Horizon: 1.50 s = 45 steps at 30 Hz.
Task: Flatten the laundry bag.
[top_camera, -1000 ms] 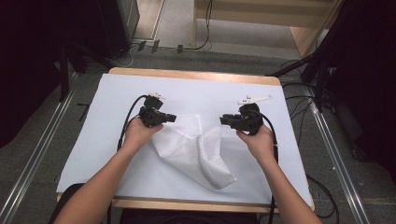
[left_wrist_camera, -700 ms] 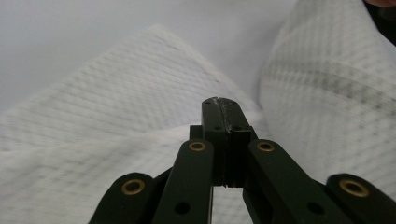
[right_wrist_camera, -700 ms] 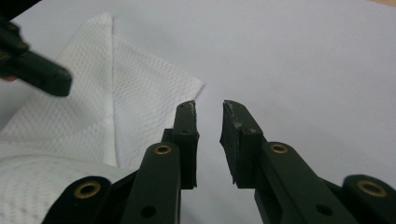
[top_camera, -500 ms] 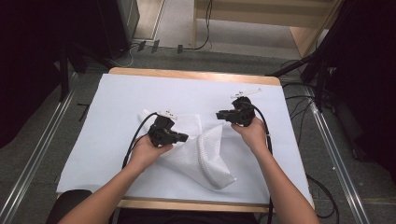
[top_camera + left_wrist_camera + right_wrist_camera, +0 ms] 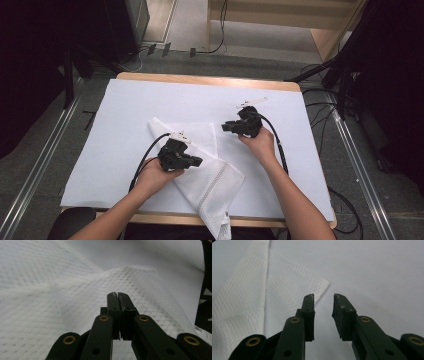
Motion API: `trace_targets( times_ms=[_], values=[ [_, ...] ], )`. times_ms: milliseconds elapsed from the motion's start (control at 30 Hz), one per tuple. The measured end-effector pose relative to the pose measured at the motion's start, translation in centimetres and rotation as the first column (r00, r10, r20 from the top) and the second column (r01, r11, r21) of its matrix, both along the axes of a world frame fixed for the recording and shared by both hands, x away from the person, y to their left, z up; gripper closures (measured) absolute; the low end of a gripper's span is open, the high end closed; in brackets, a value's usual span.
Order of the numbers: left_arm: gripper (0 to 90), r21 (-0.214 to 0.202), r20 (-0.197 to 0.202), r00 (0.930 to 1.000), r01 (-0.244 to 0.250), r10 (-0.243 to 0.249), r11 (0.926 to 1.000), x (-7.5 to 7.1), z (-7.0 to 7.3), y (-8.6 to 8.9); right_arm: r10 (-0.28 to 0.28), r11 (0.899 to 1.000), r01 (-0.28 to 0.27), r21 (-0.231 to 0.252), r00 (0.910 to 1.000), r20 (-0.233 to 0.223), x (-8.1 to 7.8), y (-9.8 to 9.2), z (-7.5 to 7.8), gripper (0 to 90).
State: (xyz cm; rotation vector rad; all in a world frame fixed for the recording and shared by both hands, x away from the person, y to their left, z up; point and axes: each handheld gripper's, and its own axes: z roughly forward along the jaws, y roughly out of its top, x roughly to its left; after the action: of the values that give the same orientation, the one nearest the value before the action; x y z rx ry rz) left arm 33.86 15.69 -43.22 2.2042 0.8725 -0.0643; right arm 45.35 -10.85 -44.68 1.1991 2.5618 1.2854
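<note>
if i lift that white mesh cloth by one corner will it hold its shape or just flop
Probably flop: the white mesh cloth lies in soft folds and droops over the table edge. It looks thin and light. The open weave should give the jaws grip rather than slip.

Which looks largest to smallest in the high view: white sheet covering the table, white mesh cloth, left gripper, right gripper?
1. White sheet
2. White mesh cloth
3. Left gripper and right gripper: they look alike, so no ranking.

White mesh laundry bag (image 5: 202, 160), partly folded, lies flat mid-table, one corner toward 11 o'clock, its end overhanging the 6 o'clock edge
</note>
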Motion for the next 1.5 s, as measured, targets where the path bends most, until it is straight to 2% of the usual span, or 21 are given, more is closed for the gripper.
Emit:
trace_targets(
  times_ms=[167, 400, 467, 500, 667, 733, 767, 800, 867, 900, 933, 1000, 1100, 1133, 1200, 1367, 1400, 1433, 1500],
  values=[
    [87.5, -0.013, 0.008, 0.9987, -0.049, 0.049, 0.9987, 1.0, 0.6, 1.6, 0.023, 0.999, -0.023, -0.028, 0.9997, 0.005, -0.2, 1.6, -0.9, 68.4],
    [86.0, -0.028, 0.015, 0.9943, -0.105, 0.106, 0.9941, 1.8, 1.2, 3.2, 0.024, 0.998, -0.023, -0.053, 0.9997, 0.011, -0.1, 3.0, -1.7, 68.1],
    [85.4, -0.030, 0.019, 0.9929, -0.117, 0.117, 0.9927, 2.0, 1.3, 3.7, 0.022, 0.998, -0.021, -0.059, 0.9996, 0.019, 0.0, 3.5, -2.1, 65.1],
    [84.8, -0.032, 0.016, 0.9917, -0.127, 0.128, 0.9913, 2.1, 1.4, 3.9, 0.023, 0.997, -0.020, -0.079, 0.9994, 0.025, -0.1, 4.0, -2.4, 62.8],
    [83.7, -0.034, 0.014, 0.9877, -0.155, 0.156, 0.9873, 2.5, 1.5, 4.8, 0.037, 0.996, -0.033, -0.077, 0.9984, 0.044, -0.4, 4.6, -2.4, 62.3],
    [82.5, -0.038, 0.012, 0.9859, -0.166, 0.167, 0.9853, 2.6, 1.5, 5.1, 0.039, 0.993, -0.029, -0.114, 0.9958, 0.083, -0.8, 5.1, -2.4, 66.0],
    [82.5, -0.038, 0.014, 0.9850, -0.171, 0.172, 0.9845, 2.7, 1.6, 5.2, 0.039, 0.993, -0.029, -0.114, 0.9958, 0.083, -0.8, 5.1, -2.4, 66.0],
    [82.0, -0.040, 0.015, 0.9840, -0.177, 0.178, 0.9834, 2.8, 1.6, 5.4, 0.031, 0.989, -0.014, -0.148, 0.9929, 0.115, -1.2, 5.4, -2.4, 71.4],
    [82.0, -0.048, 0.014, 0.9821, -0.187, 0.188, 0.9812, 2.9, 1.7, 5.8, 0.033, 0.987, -0.011, -0.162, 0.9908, 0.131, -1.3, 5.5, -2.4, 73.4],
    [81.9, -0.047, 0.015, 0.9808, -0.194, 0.195, 0.9799, 2.9, 1.8, 5.9, 0.026, 0.986, -0.004, -0.165, 0.9910, 0.131, -1.4, 5.6, -2.4, 77.0],
    [81.8, -0.050, 0.016, 0.9801, -0.197, 0.198, 0.9792, 3.0, 1.8, 6.1, 0.019, 0.989, -0.002, -0.148, 0.9929, 0.117, -1.4, 5.5, -2.5, 80.4],
    [81.7, -0.053, 0.015, 0.9782, -0.206, 0.207, 0.9771, 3.0, 1.9, 6.3, 0.033, 0.990, -0.018, -0.142, 0.9940, 0.105, -1.5, 5.5, -2.4, 88.4],
    [81.6, -0.051, 0.010, 0.9777, -0.209, 0.210, 0.9766, 3.2, 1.8, 6.5, 0.050, 0.986, -0.031, -0.163, 0.9927, 0.110, -1.7, 5.8, -2.3, 90.0],
    [81.5, -0.055, 0.009, 0.9775, -0.210, 0.211, 0.9762, 3.2, 1.7, 6.6, 0.049, 0.987, -0.036, -0.155, 0.9955, 0.081, -1.4, 5.6, -2.2, 90.0],
    [81.5, -0.051, 0.013, 0.9775, -0.209, 0.210, 0.9765, 3.2, 1.7, 6.6, 0.028, 0.989, -0.017, -0.149, 0.9971, 0.071, -1.0, 4.9, -1.9, 90.0],
    [81.3, -0.052, 0.010, 0.9771, -0.212, 0.212, 0.9760, 3.3, 1.7, 6.7, -0.067, 0.992, 0.075, -0.099, 0.9939, 0.087, 0.1, 1.8, -0.7, 90.0],
    [81.2, -0.052, 0.010, 0.9771, -0.212, 0.212, 0.9760, 3.3, 1.7, 6.7, -0.067, 0.992, 0.075, -0.099, 0.9939, 0.087, 0.1, 1.8, -0.7, 90.0],
    [81.1, -0.050, 0.011, 0.9771, -0.212, 0.212, 0.9761, 3.3, 1.7, 6.7, -0.107, 0.989, 0.115, -0.093, 0.9904, 0.088, 0.7, 0.2, -0.5, 90.0],
    [80.9, -0.050, 0.008, 0.9765, -0.215, 0.216, 0.9754, 3.3, 1.7, 6.6, -0.123, 0.987, 0.131, -0.097, 0.9890, 0.083, 0.9, -0.4, -0.5, 90.0]
  ],
)
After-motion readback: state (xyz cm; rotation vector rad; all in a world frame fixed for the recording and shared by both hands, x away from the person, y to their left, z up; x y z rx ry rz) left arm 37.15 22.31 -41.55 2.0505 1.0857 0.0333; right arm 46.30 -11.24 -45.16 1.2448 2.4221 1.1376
